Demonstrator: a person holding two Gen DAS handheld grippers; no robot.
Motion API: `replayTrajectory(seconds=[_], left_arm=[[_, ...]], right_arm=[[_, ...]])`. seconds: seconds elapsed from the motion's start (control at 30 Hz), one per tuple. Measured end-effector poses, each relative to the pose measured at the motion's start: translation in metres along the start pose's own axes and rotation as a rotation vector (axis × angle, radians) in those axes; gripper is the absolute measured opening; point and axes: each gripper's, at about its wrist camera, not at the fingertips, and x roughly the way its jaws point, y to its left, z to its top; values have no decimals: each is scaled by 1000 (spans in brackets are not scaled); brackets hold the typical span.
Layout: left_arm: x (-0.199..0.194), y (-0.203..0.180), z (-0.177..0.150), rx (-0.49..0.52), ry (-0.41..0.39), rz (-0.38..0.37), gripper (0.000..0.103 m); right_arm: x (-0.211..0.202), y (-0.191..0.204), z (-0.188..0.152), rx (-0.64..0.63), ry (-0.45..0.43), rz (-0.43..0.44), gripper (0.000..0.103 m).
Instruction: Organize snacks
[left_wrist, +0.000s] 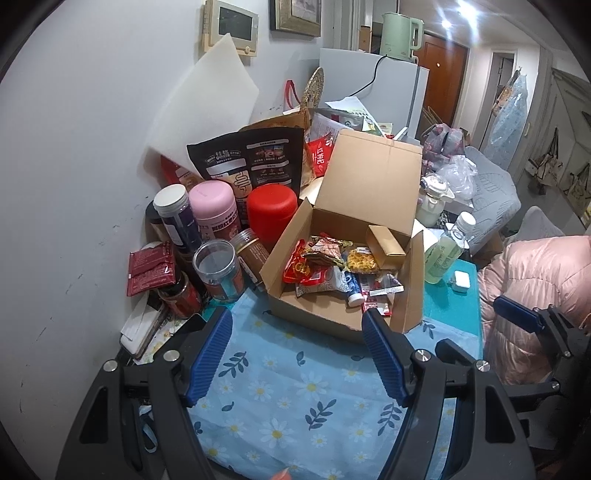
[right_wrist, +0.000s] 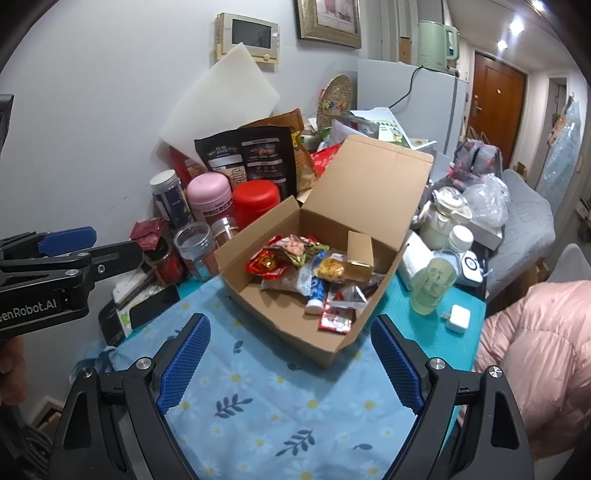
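Note:
An open cardboard box (left_wrist: 314, 315) (right_wrist: 280, 325) stands on a blue flowered cloth, its lid tipped back. Inside lie several snack packets, among them a red one (left_wrist: 299, 267) (right_wrist: 264, 266), a yellow one (left_wrist: 362, 260) (right_wrist: 330, 271) and a small gold carton (left_wrist: 386, 242) (right_wrist: 360, 251). My left gripper (left_wrist: 297, 323) hovers open just before the box's near wall, nothing between its blue pads. My right gripper (right_wrist: 290, 332) is open too, in front of the box's near corner. The left gripper (right_wrist: 66, 236) also shows at the left edge of the right wrist view.
Jars crowd the left of the box: pink (left_wrist: 214, 206) (right_wrist: 208, 195), red (left_wrist: 271, 210) (right_wrist: 256, 201), clear (left_wrist: 218, 269) (right_wrist: 195, 245). A black pouch (left_wrist: 245, 158) (right_wrist: 247, 155) leans behind. A green bottle (left_wrist: 445, 254) (right_wrist: 434, 284), white charger (left_wrist: 460, 280) (right_wrist: 458, 317) and pink jacket (left_wrist: 539, 291) (right_wrist: 532, 350) lie right.

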Motion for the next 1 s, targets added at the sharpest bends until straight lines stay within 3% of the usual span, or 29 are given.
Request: replayTrajectory(seconds=[1.0], left_arm=[[1, -3, -6, 27, 23, 17, 73]], right_arm=[[-3, 7, -4, 17, -2, -29, 90]])
